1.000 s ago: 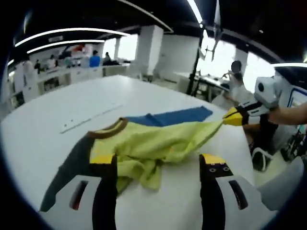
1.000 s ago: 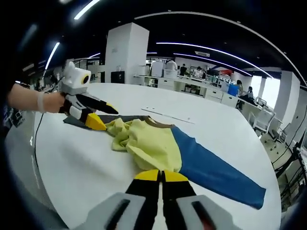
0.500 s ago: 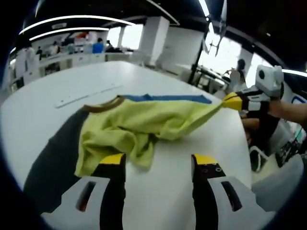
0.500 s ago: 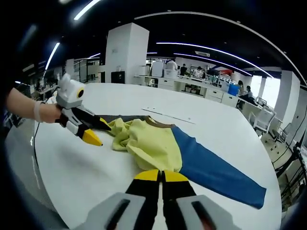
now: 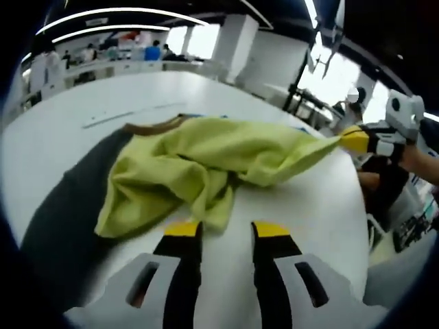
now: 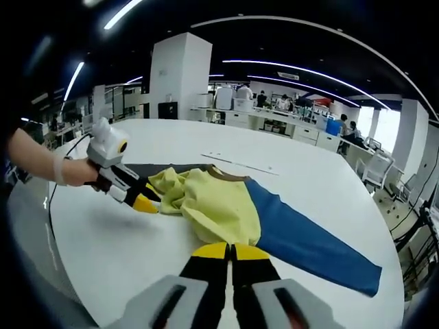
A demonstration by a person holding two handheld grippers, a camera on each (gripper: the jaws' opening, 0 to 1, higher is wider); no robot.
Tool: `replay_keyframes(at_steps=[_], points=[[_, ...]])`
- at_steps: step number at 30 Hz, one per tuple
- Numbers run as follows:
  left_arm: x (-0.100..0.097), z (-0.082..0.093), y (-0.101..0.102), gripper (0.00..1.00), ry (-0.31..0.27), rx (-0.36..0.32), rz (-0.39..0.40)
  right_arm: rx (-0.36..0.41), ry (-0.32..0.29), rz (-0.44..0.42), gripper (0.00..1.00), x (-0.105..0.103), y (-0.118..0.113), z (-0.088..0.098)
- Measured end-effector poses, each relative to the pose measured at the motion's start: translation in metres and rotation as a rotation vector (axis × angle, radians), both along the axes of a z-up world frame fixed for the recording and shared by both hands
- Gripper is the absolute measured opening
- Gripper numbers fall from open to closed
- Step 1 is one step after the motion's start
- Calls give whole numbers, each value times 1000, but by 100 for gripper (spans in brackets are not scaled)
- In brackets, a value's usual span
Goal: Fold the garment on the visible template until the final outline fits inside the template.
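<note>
Jaws of the right gripper (image 6: 230,251) pinch the hem of a crumpled yellow, blue and dark grey fabric garment (image 6: 219,205) lying on the white round table (image 6: 110,253). Left gripper (image 5: 218,229) has its jaws slightly parted just short of the garment's bunched yellow edge.

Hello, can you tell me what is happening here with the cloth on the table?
A person works a yellow, blue and dark garment on a white table with two handheld grippers. The right gripper is shut on the yellow hem. The left gripper is open beside the bunched yellow fabric. The garment is crumpled, not yet folded.
</note>
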State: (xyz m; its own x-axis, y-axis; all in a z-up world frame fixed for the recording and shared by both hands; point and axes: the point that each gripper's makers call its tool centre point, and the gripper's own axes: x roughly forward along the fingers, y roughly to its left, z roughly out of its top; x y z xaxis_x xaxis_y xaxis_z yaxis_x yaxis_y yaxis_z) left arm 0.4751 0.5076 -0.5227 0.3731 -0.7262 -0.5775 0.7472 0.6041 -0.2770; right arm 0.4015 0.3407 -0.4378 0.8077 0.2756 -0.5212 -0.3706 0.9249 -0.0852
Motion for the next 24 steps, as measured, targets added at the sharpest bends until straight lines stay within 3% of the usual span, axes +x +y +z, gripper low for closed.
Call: replay_keyframes(at_steps=[10, 18, 24], points=[[3, -9, 0, 12, 29, 0, 42, 2, 4, -8, 0, 0, -3, -1], [6, -8, -1, 2, 42, -14, 78, 2, 11, -7, 0, -1, -3, -4], [1, 0, -1, 0, 65, -39, 86, -1, 10, -9, 0, -1, -3, -3]])
